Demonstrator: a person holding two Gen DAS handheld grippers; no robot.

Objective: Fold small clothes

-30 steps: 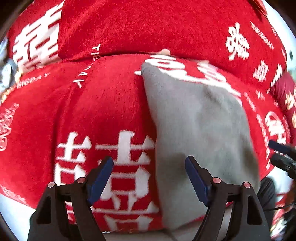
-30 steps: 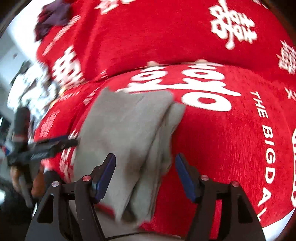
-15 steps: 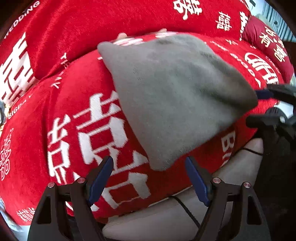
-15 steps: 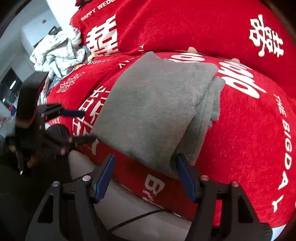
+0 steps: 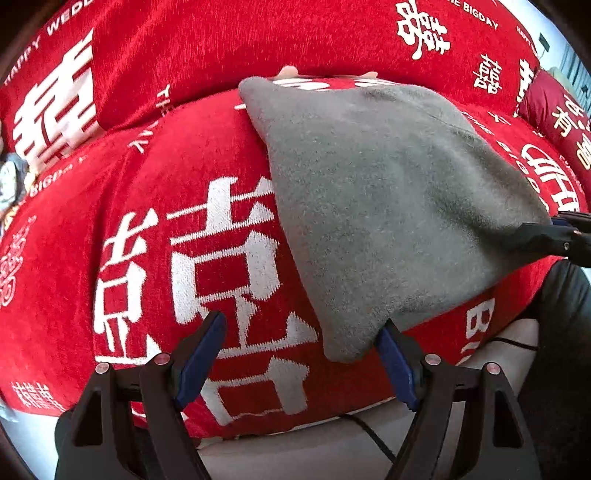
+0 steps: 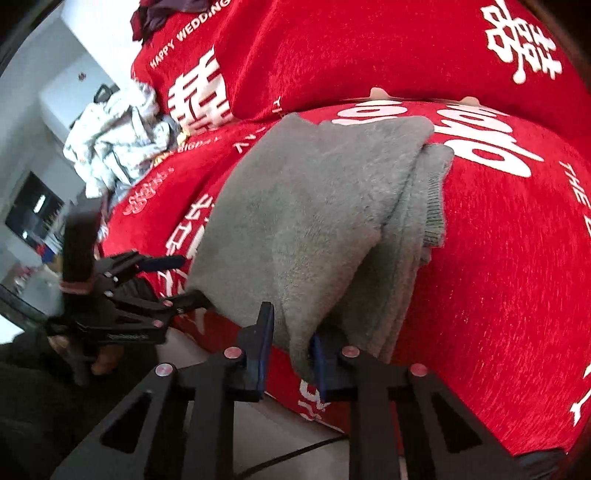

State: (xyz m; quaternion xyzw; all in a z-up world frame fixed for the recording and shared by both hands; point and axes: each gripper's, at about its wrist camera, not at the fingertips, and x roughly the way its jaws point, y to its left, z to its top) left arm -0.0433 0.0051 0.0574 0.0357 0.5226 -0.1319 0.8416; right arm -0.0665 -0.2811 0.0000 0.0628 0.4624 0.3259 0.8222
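A folded grey garment point(image 5: 388, 206) lies on the red sofa cover point(image 5: 129, 221) with white characters. My left gripper point(image 5: 297, 343) stands open at the sofa's front edge; the garment's near left corner hangs just inside its right finger, and the pads do not press it. In the right wrist view the jaws of my right gripper point(image 6: 291, 350) are closing, with the near right corner of the grey garment point(image 6: 314, 221) pinched between the blue pads. The left gripper point(image 6: 181, 278) shows there too, held by a hand at the garment's left edge.
A heap of pale patterned clothes point(image 6: 114, 147) lies at the sofa's far left, with dark clothes point(image 6: 159, 14) on the backrest above. A dark red cushion point(image 5: 561, 110) sits at the right end. A black cable point(image 5: 369, 435) runs along the pale sofa base below the cover.
The right gripper's jaws have come together on the garment's near right corner. Both grippers have dropped toward the sofa's front edge. The left one now brackets the garment's near left corner.
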